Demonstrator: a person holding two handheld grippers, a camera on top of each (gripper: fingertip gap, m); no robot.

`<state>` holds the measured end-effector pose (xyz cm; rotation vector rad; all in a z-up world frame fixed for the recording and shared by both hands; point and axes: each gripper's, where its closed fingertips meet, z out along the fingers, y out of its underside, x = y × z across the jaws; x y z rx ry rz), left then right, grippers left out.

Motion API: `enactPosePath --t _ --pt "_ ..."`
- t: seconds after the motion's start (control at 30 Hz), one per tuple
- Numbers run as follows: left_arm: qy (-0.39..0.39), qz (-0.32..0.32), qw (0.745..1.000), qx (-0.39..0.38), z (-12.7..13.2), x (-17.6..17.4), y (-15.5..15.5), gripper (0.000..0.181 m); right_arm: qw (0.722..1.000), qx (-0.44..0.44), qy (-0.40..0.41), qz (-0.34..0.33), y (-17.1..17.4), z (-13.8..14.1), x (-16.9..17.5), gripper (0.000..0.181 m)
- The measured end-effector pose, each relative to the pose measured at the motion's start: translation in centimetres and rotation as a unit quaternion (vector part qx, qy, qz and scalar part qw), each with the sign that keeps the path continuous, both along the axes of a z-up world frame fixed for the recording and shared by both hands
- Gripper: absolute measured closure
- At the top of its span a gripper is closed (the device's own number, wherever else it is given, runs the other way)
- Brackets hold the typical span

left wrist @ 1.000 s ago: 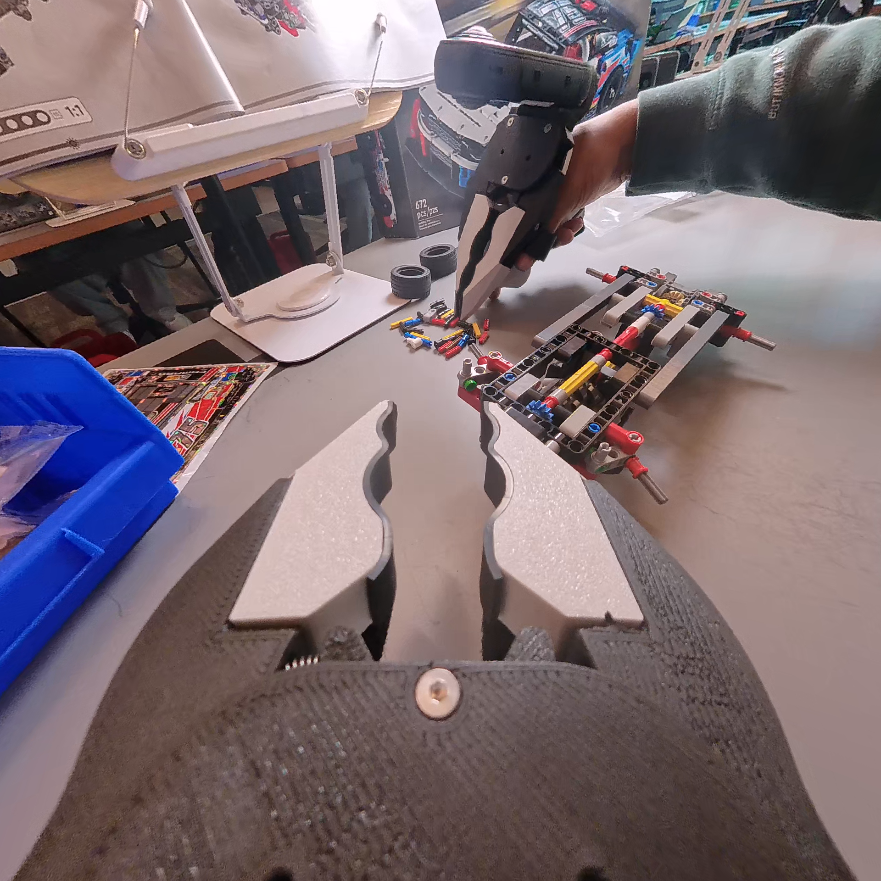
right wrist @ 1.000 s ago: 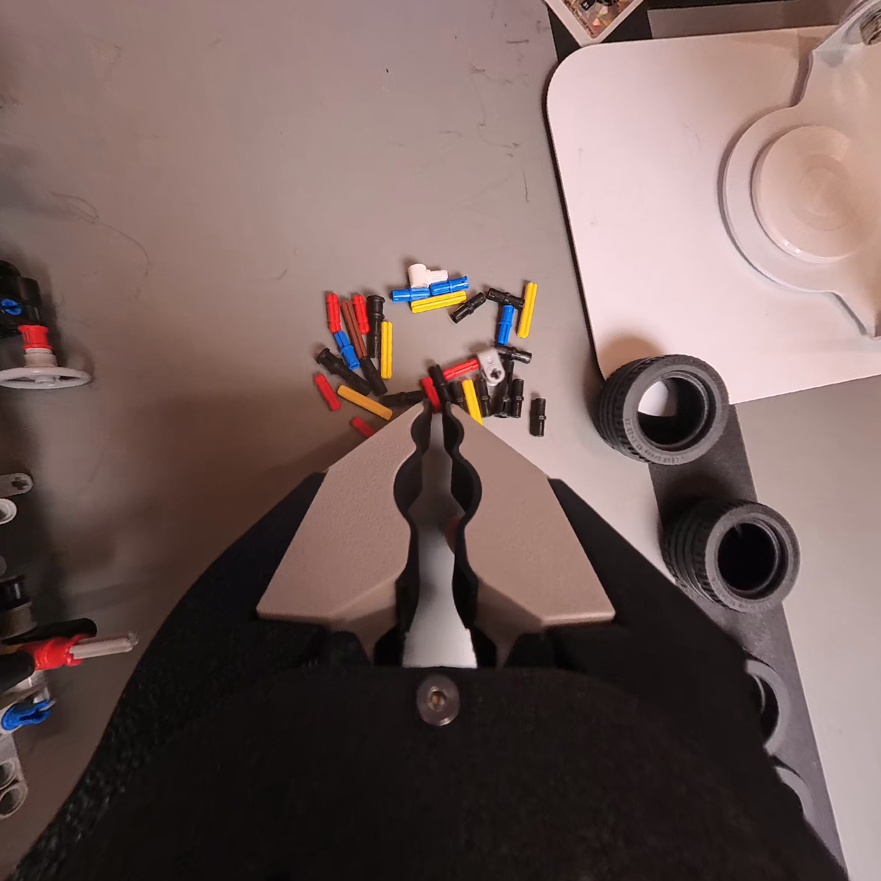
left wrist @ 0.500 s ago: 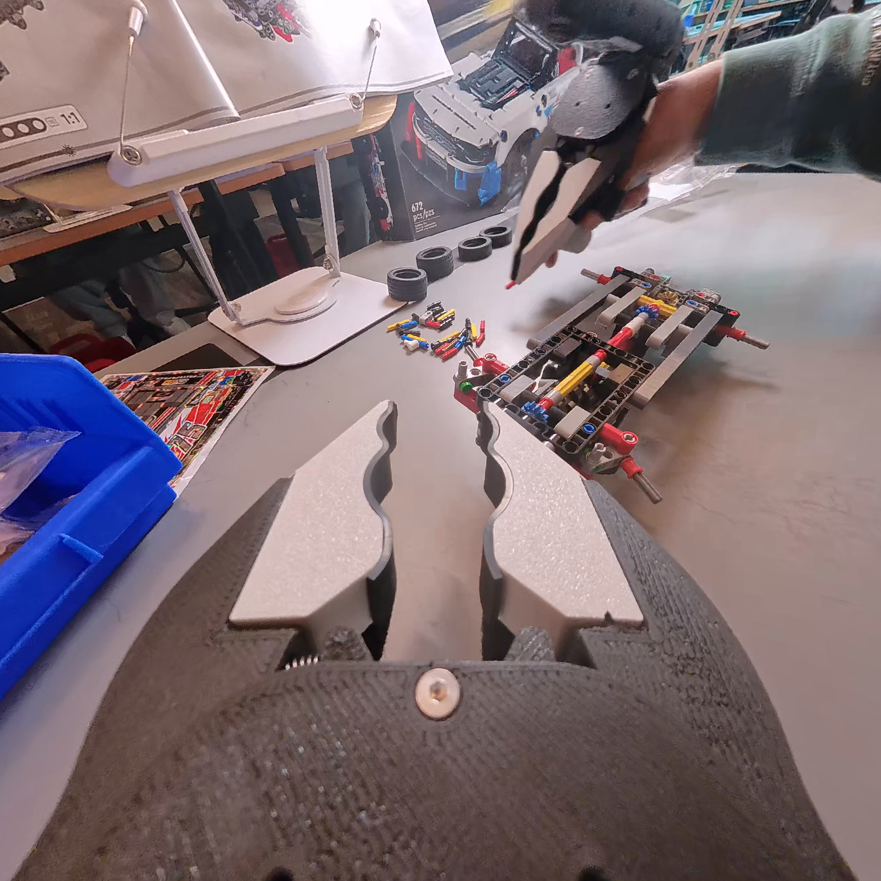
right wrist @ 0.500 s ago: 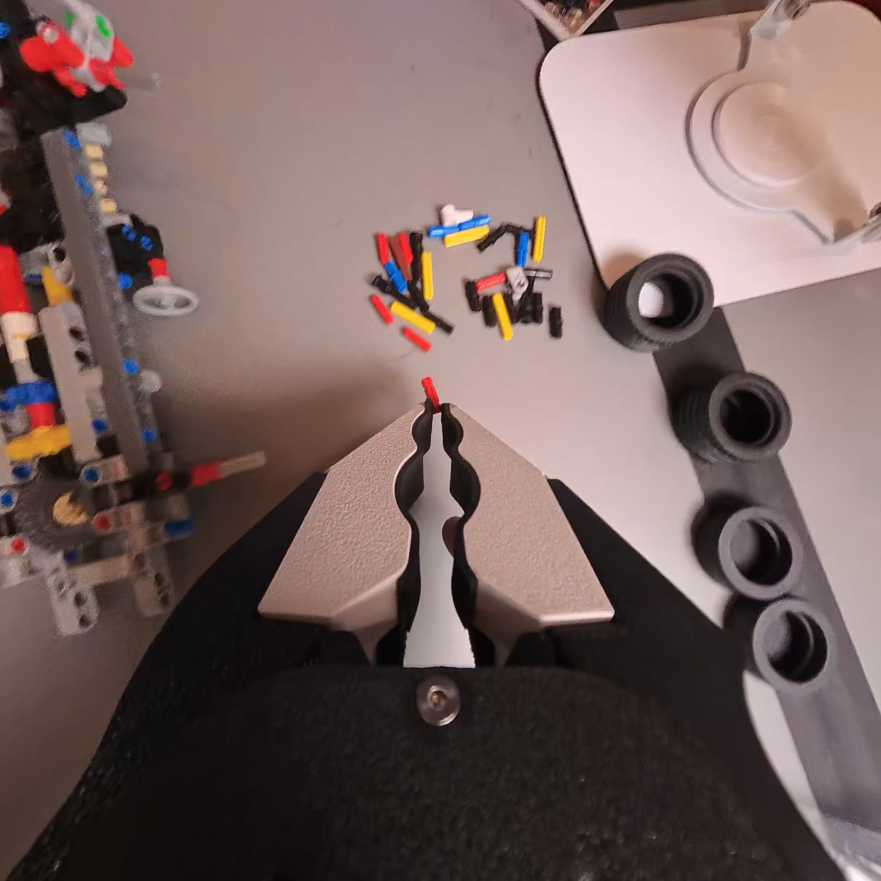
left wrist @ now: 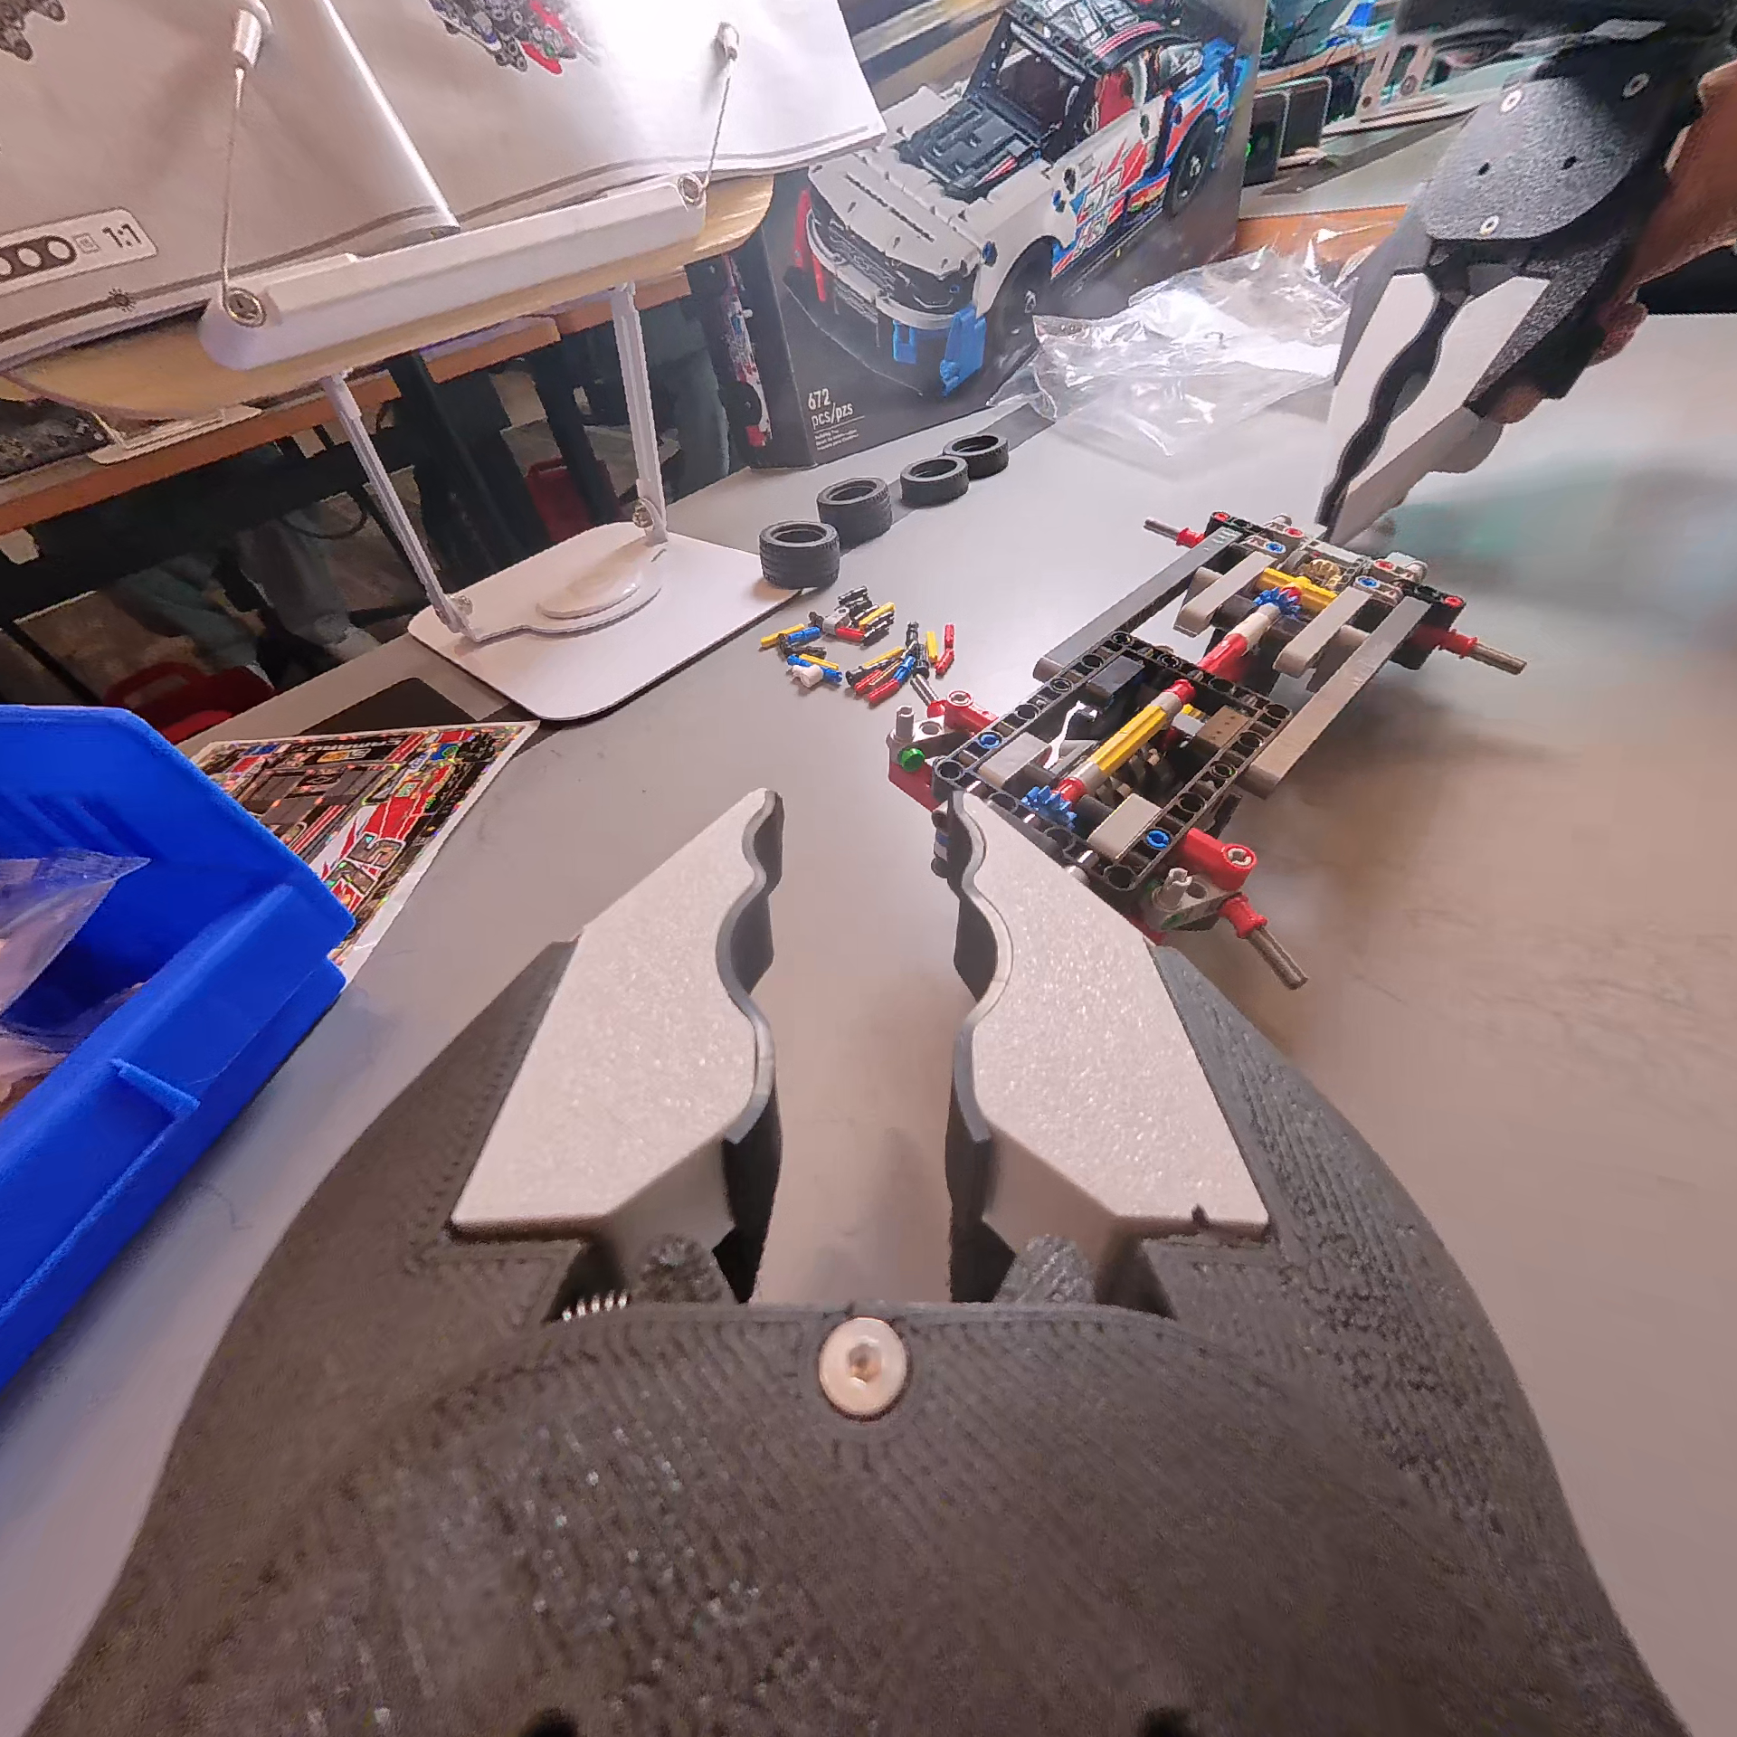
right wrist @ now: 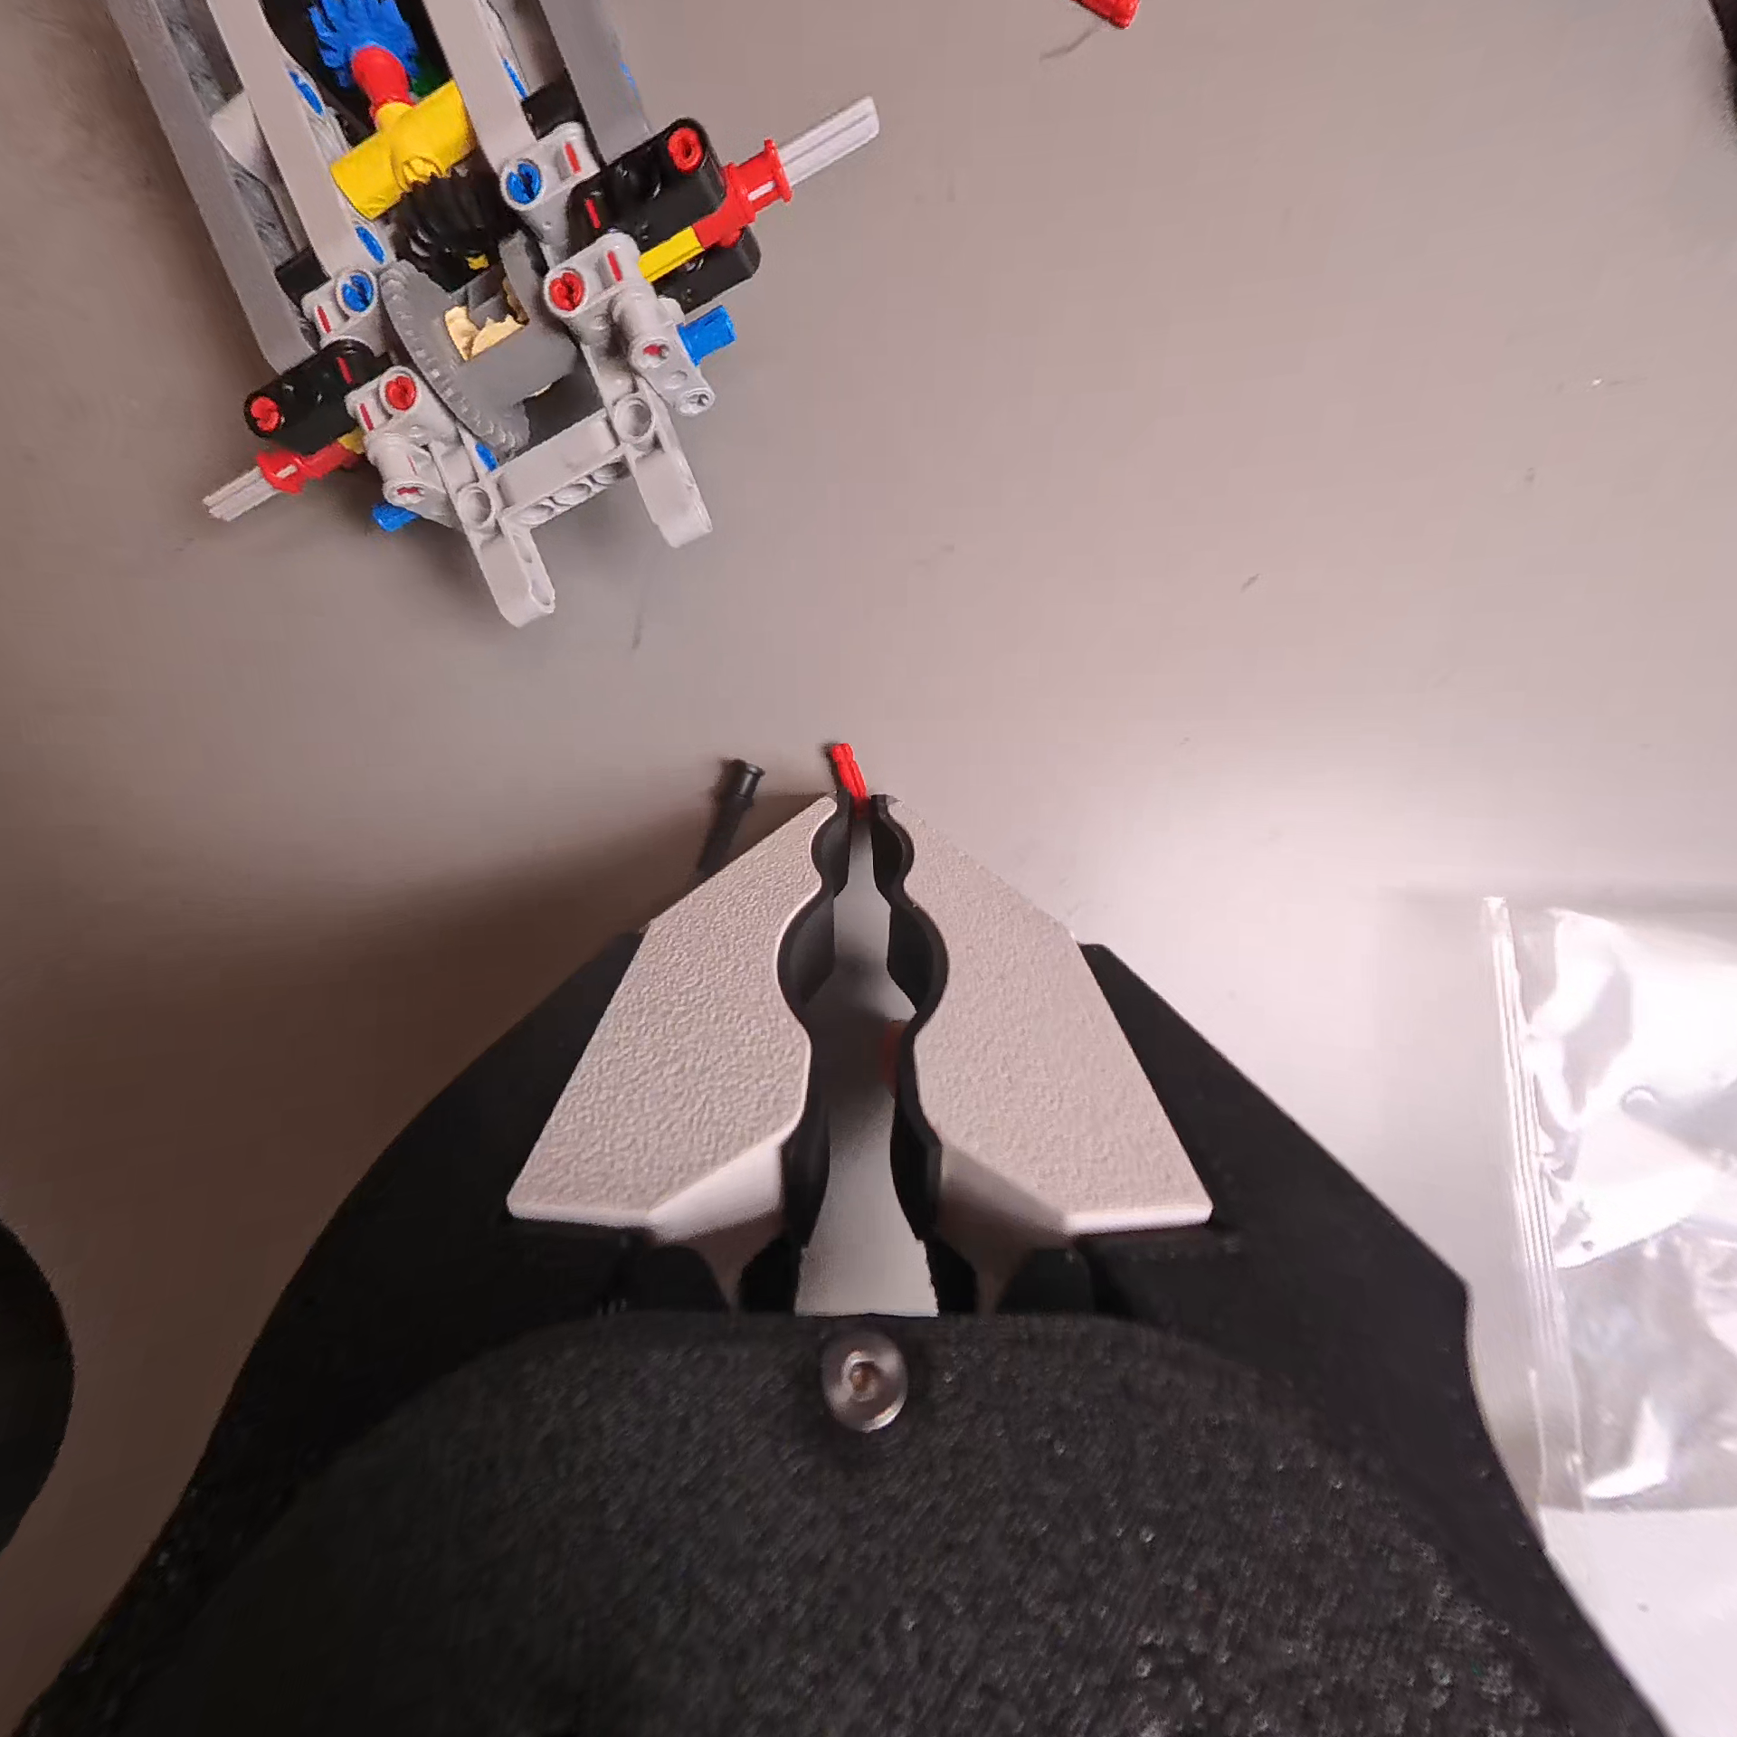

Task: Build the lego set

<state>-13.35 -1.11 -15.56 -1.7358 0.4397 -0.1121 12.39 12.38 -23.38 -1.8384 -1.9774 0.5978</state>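
A long Lego chassis (left wrist: 1175, 714) of grey beams, black frames and red axles lies on the grey table, right of centre. My left gripper (left wrist: 863, 816) is open and empty, low over the table, with its right fingertip beside the chassis's near end. My right gripper (right wrist: 860, 804) is shut on a small red pin (right wrist: 846, 766) that sticks out past its tips. It hovers just short of the chassis's gear end (right wrist: 489, 282). It also shows in the left wrist view (left wrist: 1344, 508), held by a hand above the chassis's far end. A pile of small coloured pins (left wrist: 865, 644) lies left of the chassis.
Several black tyres (left wrist: 799, 555) stand in a row behind the pins. A white stand base (left wrist: 602, 611), a sticker sheet (left wrist: 357, 799) and a blue bin (left wrist: 141, 940) are at the left. The set's box (left wrist: 1015, 235) and a clear plastic bag (right wrist: 1626, 1175) lie beyond. Tip to tip, the grippers are about 30 cm apart.
My right gripper lifted the red pin out of the pile and carried it right, over to the chassis's far end. My left gripper has barely moved.
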Motion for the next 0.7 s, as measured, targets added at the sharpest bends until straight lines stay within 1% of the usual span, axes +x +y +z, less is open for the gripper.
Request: enactPosePath --t 0.47,0.7 --pt "0.007 0.006 1.000 0.001 -0.10 -0.23 0.01 0.148 0.999 0.039 0.000 -0.013 -0.23 -0.01 0.47 0.180" --pt "0.007 0.007 1.000 0.001 -0.07 -0.30 0.02 0.148 0.999 0.041 0.014 -0.015 -0.25 0.48 0.18 0.174"
